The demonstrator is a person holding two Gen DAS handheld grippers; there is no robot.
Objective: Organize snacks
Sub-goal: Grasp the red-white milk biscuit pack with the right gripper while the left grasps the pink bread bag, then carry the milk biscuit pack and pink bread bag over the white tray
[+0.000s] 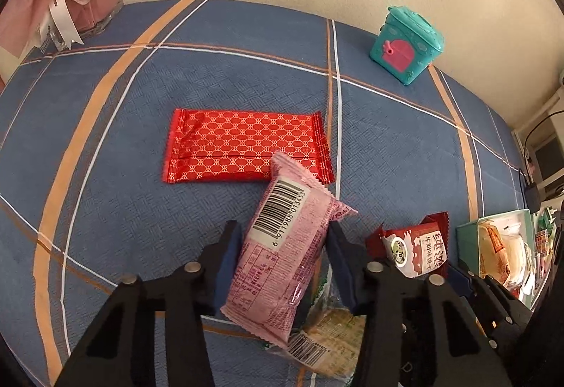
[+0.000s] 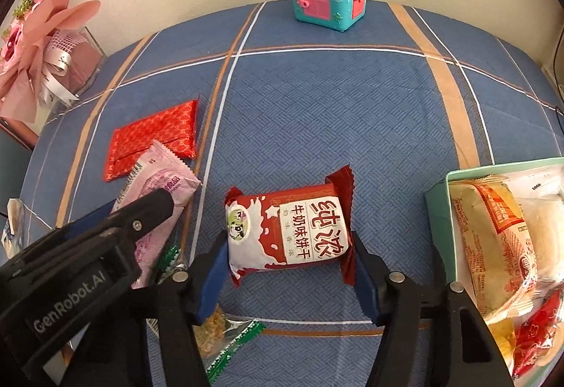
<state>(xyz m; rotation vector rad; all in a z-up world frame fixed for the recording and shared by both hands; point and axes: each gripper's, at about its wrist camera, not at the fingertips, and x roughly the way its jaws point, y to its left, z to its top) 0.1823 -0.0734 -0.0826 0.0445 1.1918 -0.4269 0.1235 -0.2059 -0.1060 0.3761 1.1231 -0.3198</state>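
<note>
Fingers of the left gripper [image 1: 282,239] pinch the pink packet [image 1: 282,256], which lies tilted over a clear cracker bag [image 1: 328,341]; those of the right gripper [image 2: 289,260] clamp the red-and-white biscuit packet [image 2: 289,231] across its width. Both wrappers look slippery and puffy, so either could squirt out or crush on lifting. On the blue checked worktop [image 2: 317,104] a red foil packet [image 1: 243,147] lies beyond, and the green box [image 2: 437,196] with snacks stands right. The two grippers crowd each other.
</note>
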